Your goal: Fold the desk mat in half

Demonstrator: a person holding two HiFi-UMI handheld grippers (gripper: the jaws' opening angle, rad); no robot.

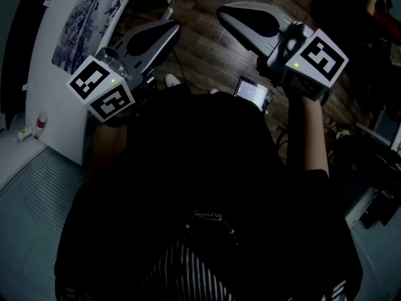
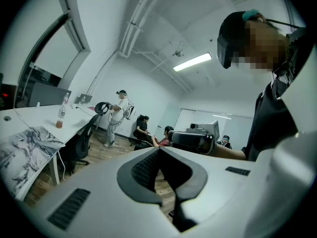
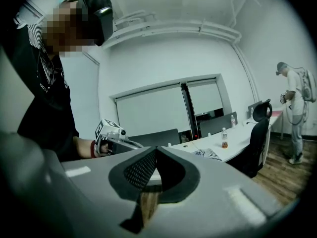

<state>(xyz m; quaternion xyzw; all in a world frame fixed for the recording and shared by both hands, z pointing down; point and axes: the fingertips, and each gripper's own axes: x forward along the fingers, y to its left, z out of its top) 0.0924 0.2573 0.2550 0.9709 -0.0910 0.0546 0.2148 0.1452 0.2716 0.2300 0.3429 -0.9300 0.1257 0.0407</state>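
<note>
Left claw (image 2: pixel 159 150): jaws closed tip to tip with nothing between them; it is held up in front of the wearer's chest and points out over the floor.
Right claw (image 3: pixel 156 148): jaws likewise pressed together and empty, held at about the same height as its partner, marker cube towards the wearer.
Spacing: from the head view the two claws sit side by side with a gap between their tips, and neither touches anything.
Desk mat (image 1: pixel 94 11): lies spread flat on the white desk to the wearer's left, its blue-and-white print facing up. It is not folded, and it is well apart from the right claw and clear of the left one too.
Desk (image 1: pixel 39 74): long and white; the mat covers its near end.
Bottle (image 2: pixel 61 115): stands upright further along the desk, beyond the mat.
Floor (image 1: pixel 207 49): dark wood planks under both claws.
Lit screen (image 1: pixel 252 93): a small device glowing just below the right claw in the head view; I cannot tell what it rests on.
Office chair (image 2: pixel 81 140): black, pushed up to the desk past the mat.
Other people: one stands at the far end of the room (image 2: pixel 119 115), and others sit near (image 2: pixel 142 130).
</note>
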